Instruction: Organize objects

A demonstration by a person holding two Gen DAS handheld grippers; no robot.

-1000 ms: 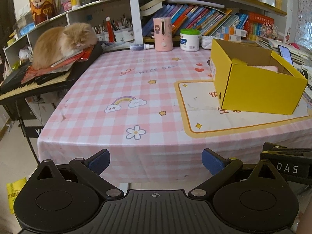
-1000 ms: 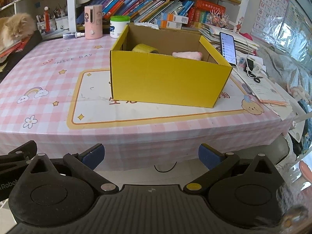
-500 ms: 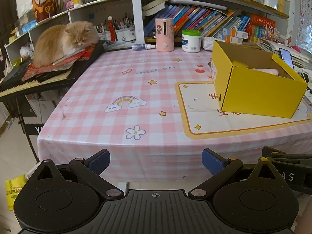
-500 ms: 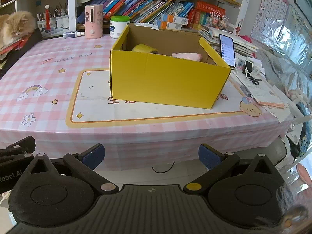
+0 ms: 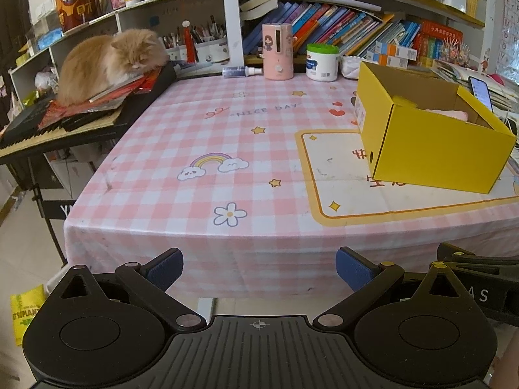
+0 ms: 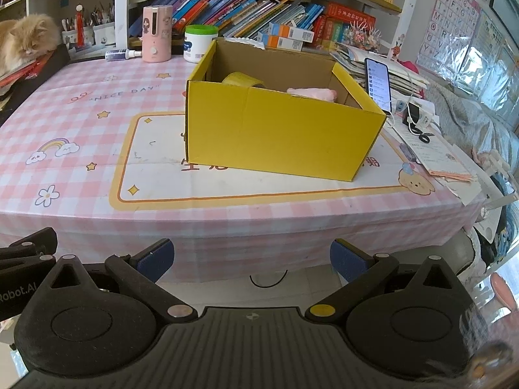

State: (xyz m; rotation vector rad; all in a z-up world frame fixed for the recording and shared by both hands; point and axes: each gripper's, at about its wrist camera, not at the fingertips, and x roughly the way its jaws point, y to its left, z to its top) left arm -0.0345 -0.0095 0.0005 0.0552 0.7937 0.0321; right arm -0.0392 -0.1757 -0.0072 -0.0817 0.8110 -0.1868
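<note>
A yellow cardboard box [image 6: 279,133] stands open on the pink checked table [image 6: 81,110]; it also shows at the right of the left wrist view [image 5: 434,149]. Inside it lie a yellow tape roll [image 6: 243,80] and a pink soft thing [image 6: 313,93]. My left gripper [image 5: 259,267] is open and empty, held off the table's near edge. My right gripper [image 6: 251,256] is open and empty, also in front of the near edge, well short of the box.
A pink dispenser [image 5: 278,52], a white jar with a green lid [image 5: 322,62] and a small bottle [image 5: 241,71] stand at the table's far edge under bookshelves. An orange cat [image 5: 107,61] lies on a keyboard at the left. A phone [image 6: 378,82] and papers lie right of the box.
Both grippers have drawn back and a little lower from the table, so the table and box look slightly farther. Both stay open and empty.
</note>
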